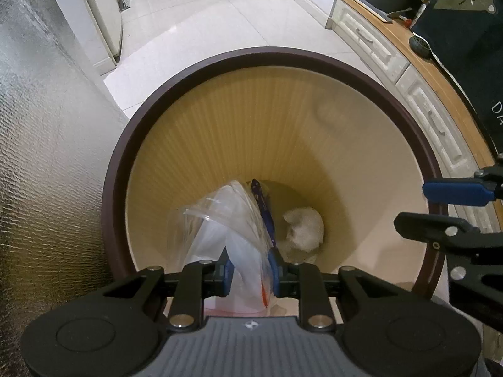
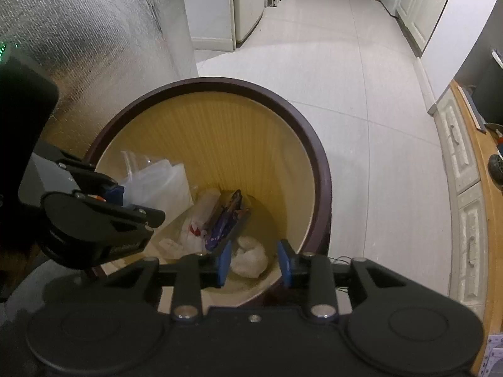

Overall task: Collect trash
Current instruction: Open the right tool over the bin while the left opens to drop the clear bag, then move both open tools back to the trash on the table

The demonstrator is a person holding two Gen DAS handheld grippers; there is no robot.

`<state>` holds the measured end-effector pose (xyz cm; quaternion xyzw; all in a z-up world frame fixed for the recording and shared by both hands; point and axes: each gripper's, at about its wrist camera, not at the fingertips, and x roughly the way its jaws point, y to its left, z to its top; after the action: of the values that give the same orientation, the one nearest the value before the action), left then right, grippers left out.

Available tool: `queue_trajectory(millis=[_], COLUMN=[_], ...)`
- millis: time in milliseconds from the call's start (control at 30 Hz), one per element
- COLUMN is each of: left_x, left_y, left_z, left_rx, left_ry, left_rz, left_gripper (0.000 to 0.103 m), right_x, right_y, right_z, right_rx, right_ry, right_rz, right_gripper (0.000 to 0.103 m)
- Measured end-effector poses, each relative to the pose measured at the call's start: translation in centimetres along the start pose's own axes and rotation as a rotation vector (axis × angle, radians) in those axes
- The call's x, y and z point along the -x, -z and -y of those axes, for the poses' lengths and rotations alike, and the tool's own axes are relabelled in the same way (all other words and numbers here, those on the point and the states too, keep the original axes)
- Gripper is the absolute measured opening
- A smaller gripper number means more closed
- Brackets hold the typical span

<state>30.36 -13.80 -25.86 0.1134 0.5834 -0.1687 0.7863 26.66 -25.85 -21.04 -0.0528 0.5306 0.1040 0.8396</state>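
A round bin with a dark brown rim (image 1: 270, 55) and a yellow ribbed inside fills both views. My left gripper (image 1: 251, 267) is shut on a clear plastic bag (image 1: 232, 226), which hangs inside the bin's mouth; the right wrist view shows the same bag (image 2: 160, 182) and gripper (image 2: 135, 204) at the bin's left edge. My right gripper (image 2: 256, 262) stands open over the near rim with nothing between its fingers. On the bin's bottom lie a crumpled white tissue (image 2: 250, 257), a purple wrapper (image 2: 224, 223) and a white bag with red print (image 2: 196, 223).
The bin stands on a pale tiled floor (image 2: 361, 94). A silvery foil-covered wall (image 1: 37, 125) is close on the left. A white drawer cabinet with a wooden top (image 1: 371, 40) runs along the right. White appliances (image 2: 248, 6) stand farther back.
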Motion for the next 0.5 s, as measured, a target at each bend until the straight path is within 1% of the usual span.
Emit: queue_trajectory(millis=[67, 167, 233, 300, 333, 500], left_x=[0.1, 0.3, 0.4, 0.6, 0.7, 1.3], left_y=[0.0, 0.1, 0.1, 0.3, 0.4, 0.6], left_z=[0.0, 0.1, 0.0, 0.0, 0.0, 0.2], left_rx=[-0.004, 0.002, 0.007, 0.006, 0.006, 0.001], left_ry=[-0.003, -0.008, -0.009, -0.012, -0.011, -0.008], left_rz=[0.001, 0.008, 0.012, 0.016, 0.018, 0.025], left_gripper=[0.027, 0.031, 0.032, 0.033, 0.035, 0.037], right_x=[0.2, 0.4, 0.7, 0.9, 1.0, 1.6], right_y=[0.1, 0.3, 0.4, 0.5, 0.5, 0.6], right_z=[0.1, 0.2, 0.2, 0.1, 0.1, -0.1], right_rx=[-0.003, -0.006, -0.008, -0.005, 0.002, 0.01], right_ry=[-0.001, -0.01, -0.012, -0.009, -0.003, 0.009], right_rz=[0.003, 0.006, 0.009, 0.01, 0.011, 0.019], right_gripper=[0.034, 0.034, 0.035, 0.038, 0.041, 0.042])
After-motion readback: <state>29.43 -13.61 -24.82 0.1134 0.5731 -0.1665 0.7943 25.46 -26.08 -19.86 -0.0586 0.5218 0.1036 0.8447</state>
